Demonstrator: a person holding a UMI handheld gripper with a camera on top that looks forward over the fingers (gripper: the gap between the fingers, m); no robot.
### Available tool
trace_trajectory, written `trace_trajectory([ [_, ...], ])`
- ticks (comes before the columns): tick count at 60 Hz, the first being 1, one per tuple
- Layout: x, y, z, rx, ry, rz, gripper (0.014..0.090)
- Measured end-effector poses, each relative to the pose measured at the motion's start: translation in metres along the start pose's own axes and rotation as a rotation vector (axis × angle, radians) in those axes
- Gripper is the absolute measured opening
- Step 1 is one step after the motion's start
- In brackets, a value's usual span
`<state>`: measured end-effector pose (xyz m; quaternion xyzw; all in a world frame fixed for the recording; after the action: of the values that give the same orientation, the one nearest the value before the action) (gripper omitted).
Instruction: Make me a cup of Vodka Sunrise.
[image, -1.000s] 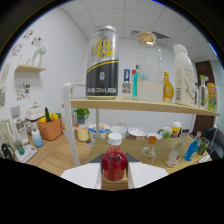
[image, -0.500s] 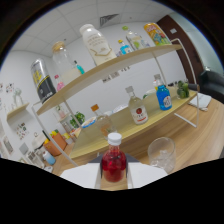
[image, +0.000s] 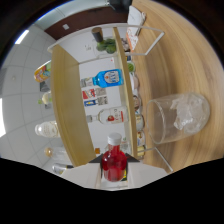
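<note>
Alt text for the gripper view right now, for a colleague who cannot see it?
The gripper is shut on a small red-liquid bottle with a white cap, rolled far sideways beside a clear glass tumbler holding ice on the wooden table. Beyond stands a two-tier wooden shelf of bottles.

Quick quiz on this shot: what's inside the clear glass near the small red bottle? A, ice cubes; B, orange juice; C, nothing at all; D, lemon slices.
A: the clear glass holds pale, clear ice cubes and no coloured liquid, while the small red bottle sits between the fingers of the hand-held gripper.
</note>
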<state>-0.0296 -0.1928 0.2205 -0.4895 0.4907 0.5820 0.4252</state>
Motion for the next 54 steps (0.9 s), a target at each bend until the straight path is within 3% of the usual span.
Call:
trace_trajectory([
  [17, -0.01, -0.022, -0.007, 0.046, -0.162, 0.459, 0.0346],
  [31, -0.002, -0.023, -0.008, 0.054, -0.145, 0.504, 0.0345],
  [42, -0.022, -0.013, -0.01, 0.036, -0.118, 0.255, 0.0344],
  [54, -0.059, 0.024, -0.004, 0.001, -0.023, -0.503, 0.0348],
])
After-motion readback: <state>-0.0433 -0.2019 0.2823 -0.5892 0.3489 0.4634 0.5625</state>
